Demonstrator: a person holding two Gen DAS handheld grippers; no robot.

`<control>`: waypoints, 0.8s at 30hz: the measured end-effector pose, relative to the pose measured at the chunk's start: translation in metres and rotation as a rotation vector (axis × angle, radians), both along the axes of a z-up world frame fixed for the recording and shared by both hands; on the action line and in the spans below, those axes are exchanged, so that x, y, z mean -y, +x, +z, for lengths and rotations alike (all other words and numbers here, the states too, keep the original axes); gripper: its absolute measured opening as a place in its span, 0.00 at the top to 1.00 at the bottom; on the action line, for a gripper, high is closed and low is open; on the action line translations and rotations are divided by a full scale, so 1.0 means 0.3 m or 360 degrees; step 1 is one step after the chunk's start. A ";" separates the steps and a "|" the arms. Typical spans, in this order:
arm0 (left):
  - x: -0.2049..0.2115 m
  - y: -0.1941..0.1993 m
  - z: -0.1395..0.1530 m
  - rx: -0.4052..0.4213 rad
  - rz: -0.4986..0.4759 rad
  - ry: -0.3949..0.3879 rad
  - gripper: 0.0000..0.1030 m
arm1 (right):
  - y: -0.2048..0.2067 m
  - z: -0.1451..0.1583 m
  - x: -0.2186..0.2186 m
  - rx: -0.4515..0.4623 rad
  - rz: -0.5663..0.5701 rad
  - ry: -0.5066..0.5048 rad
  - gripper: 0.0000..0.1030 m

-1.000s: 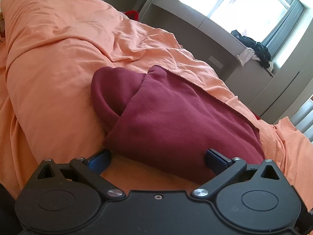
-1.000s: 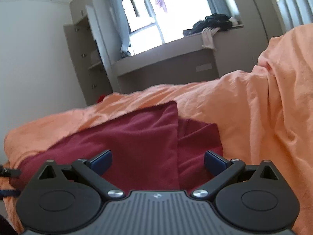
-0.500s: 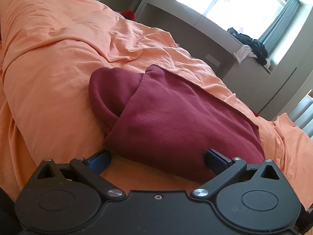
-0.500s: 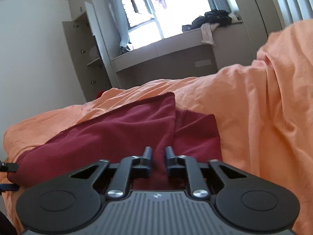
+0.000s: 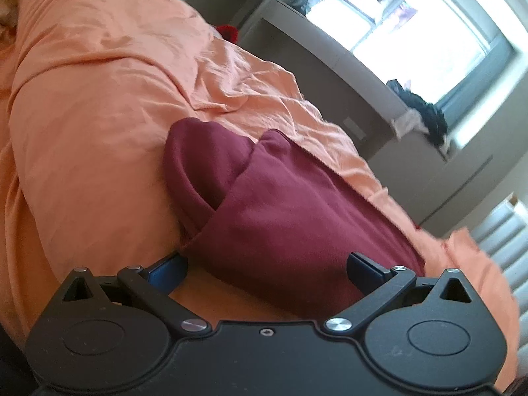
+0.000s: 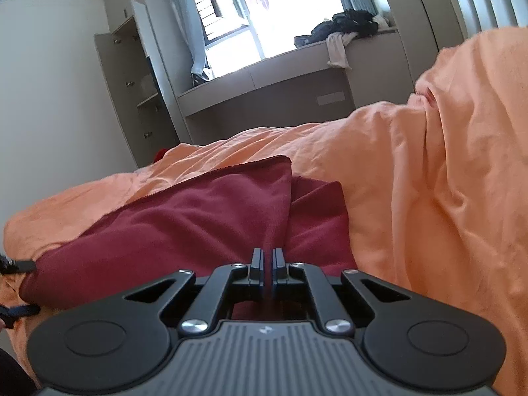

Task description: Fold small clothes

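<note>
On orange bed [image 5: 99, 105]: maroon garment [image 5: 297, 224], part-folded. Right hand-held gripper [image 6: 267, 269] just pinched shut on near edge; left hand-held gripper [image 5: 267, 269] wide open, nothing held. Rec: left takes corner, lift both evenly.

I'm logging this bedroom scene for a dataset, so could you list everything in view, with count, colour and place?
garment: one, maroon, folded on the bedding, near both grippers
bedding: one, orange, rumpled, covering the bed
red item: one, red, past the far edge of the bed; too small to identify
window: one, bright, on the far wall
curtains: grey-blue, beside the window
ledge: one, grey-beige, under the window
clothes pile: one heap, dark and pale, on the ledge
cabinet: one, grey-beige, door open, left of the window
left gripper: black, blue pads, fingers open around the garment's near edge
right gripper: black, fingers shut at the garment's near edge; grip not visible
</note>
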State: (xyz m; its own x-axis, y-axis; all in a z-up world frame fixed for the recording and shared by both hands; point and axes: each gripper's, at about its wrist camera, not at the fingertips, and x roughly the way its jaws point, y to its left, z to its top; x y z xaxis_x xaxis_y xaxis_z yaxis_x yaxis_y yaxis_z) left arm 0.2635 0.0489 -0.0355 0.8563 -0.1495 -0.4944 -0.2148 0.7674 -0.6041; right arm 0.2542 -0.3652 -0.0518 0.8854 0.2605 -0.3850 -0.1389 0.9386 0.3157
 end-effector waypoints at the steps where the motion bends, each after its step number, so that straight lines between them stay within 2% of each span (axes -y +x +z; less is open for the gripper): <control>1: -0.001 0.000 -0.001 0.0006 0.0014 -0.0020 0.01 | -0.005 0.001 -0.008 0.0012 -0.0009 -0.0020 0.86; 2: -0.002 0.000 -0.002 0.0013 0.0026 -0.0035 0.00 | -0.006 0.004 -0.016 0.0020 -0.0019 -0.0035 0.83; 3: -0.003 0.001 -0.004 0.0017 0.0036 -0.0049 0.00 | -0.009 0.006 -0.029 0.0033 -0.0035 -0.0064 0.76; 4: -0.006 0.004 -0.006 0.0017 0.0045 -0.0062 0.00 | -0.010 0.010 -0.043 0.0054 -0.0040 -0.0099 0.62; 5: -0.009 0.008 -0.009 0.0013 0.0057 -0.0078 0.00 | -0.013 0.014 -0.056 0.0076 -0.0043 -0.0127 0.56; 6: -0.011 0.011 -0.013 0.0007 0.0069 -0.0096 0.00 | -0.015 0.018 -0.073 0.0104 -0.0047 -0.0156 0.50; 8: -0.012 0.019 -0.018 -0.0003 0.0087 -0.0114 0.01 | -0.018 0.026 -0.102 0.0150 -0.0052 -0.0201 0.46; 10: -0.008 0.027 -0.023 -0.0008 0.0095 -0.0108 0.01 | -0.021 0.032 -0.141 0.0205 -0.0061 -0.0242 0.29; 15: 0.019 0.032 -0.027 -0.0004 0.0105 -0.0031 0.01 | 0.005 0.043 -0.247 0.0305 -0.0055 -0.0262 0.12; 19: 0.027 0.039 -0.024 -0.0008 0.0098 0.0005 0.00 | 0.044 0.054 -0.331 0.0352 -0.0018 -0.0256 0.03; 24: 0.030 0.042 -0.023 -0.0006 0.0095 0.0011 0.01 | 0.068 0.053 -0.412 0.0393 0.0022 -0.0306 0.00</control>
State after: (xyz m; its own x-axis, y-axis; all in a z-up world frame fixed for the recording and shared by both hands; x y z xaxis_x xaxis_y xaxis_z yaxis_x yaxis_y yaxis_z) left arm 0.2761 0.0399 -0.0423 0.8617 -0.0947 -0.4984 -0.2628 0.7571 -0.5981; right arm 0.2748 -0.2417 -0.0359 0.9552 0.2163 -0.2021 -0.2023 0.9754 0.0878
